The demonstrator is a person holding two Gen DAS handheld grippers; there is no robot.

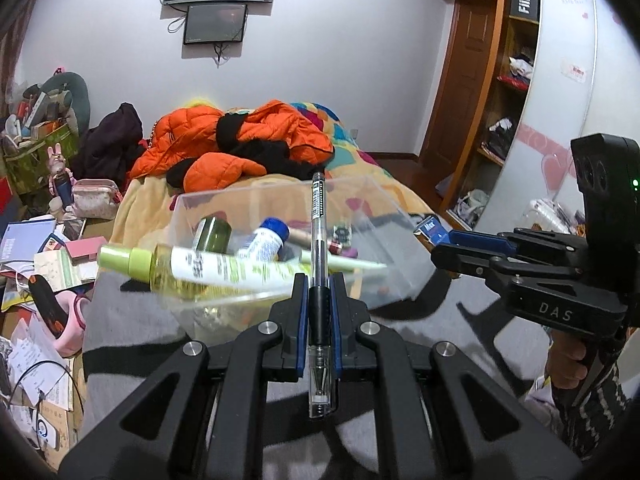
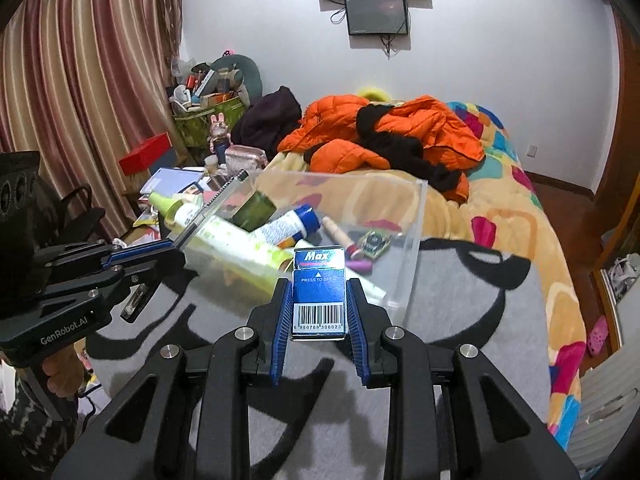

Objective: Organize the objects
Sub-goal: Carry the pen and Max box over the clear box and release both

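Observation:
My left gripper (image 1: 319, 286) is shut on a clear pen with a black grip (image 1: 319, 240), held upright just in front of a clear plastic box (image 1: 372, 196). My right gripper (image 2: 319, 290) is shut on a small blue "Max" box (image 2: 319, 296) at the near wall of the same clear box (image 2: 416, 216). Inside the box lie a yellow-green spray bottle (image 1: 192, 266), a dark green jar (image 1: 212, 232), a white tube with a blue cap (image 1: 268, 238) and several small items. The right gripper also shows in the left wrist view (image 1: 434, 242), the left gripper in the right wrist view (image 2: 176, 246).
The box sits on a grey and black blanket (image 2: 460, 300) on a bed with a colourful quilt (image 2: 500, 208) and orange jackets (image 2: 400, 128). A cluttered desk with papers (image 1: 36, 264) is at the left. A wardrobe (image 1: 516, 80) stands at the right.

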